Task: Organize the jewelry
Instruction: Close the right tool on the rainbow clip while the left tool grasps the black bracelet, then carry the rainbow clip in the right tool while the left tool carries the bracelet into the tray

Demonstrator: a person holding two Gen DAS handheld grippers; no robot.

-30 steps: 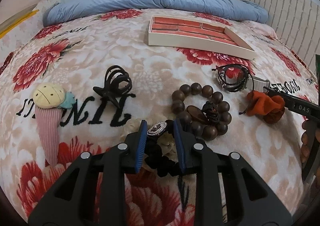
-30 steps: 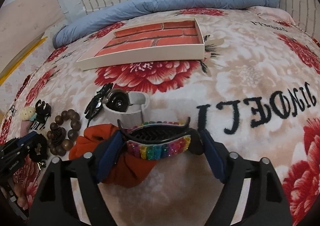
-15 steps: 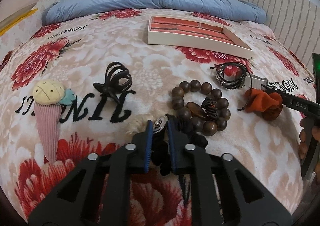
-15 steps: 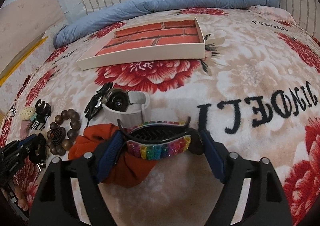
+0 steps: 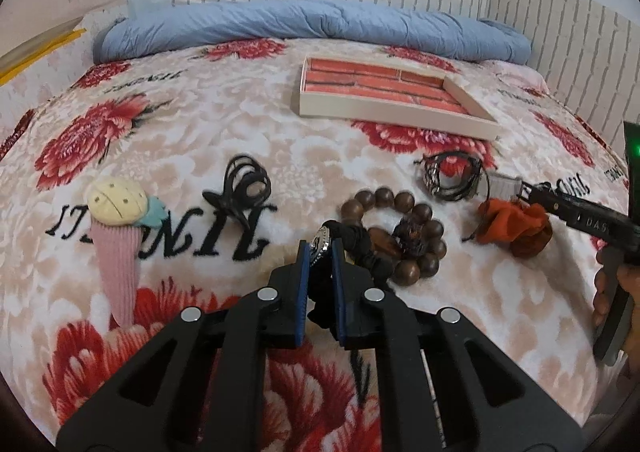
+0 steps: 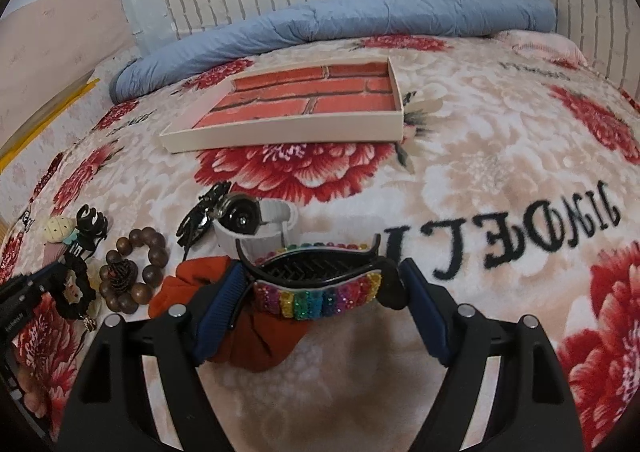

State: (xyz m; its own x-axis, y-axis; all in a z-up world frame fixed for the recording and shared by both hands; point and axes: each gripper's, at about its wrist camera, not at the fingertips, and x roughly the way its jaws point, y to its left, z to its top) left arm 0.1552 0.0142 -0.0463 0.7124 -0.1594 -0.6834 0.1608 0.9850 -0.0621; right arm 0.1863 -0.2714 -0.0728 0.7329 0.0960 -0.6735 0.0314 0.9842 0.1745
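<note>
My left gripper (image 5: 320,248) is shut on a black scrunchie (image 5: 360,248), its pads pinching the rhinestone charm (image 5: 322,240) just above the floral blanket. My right gripper (image 6: 322,272) stands wide, shut on the two ends of a rainbow rhinestone hair claw (image 6: 320,298), over an orange scrunchie (image 6: 256,344). A shallow cream tray (image 5: 384,113) with a brick-pattern floor lies further up the bed, and in the right wrist view the tray (image 6: 280,133) has nothing in it. A wooden bead bracelet (image 5: 404,199) lies right of the left gripper.
On the blanket lie a black claw clip (image 5: 244,187), an ice-cream plush clip (image 5: 116,219), a black cord bracelet (image 5: 452,175) and a white-strap watch (image 6: 248,219). A rolled blue quilt (image 5: 312,23) lines the brick-pattern wall. A person's hand (image 5: 624,292) holds the right gripper.
The left jaws have closed on the black scrunchie's charm and raised it a little off the blanket. The right gripper and the rainbow claw have kept still.
</note>
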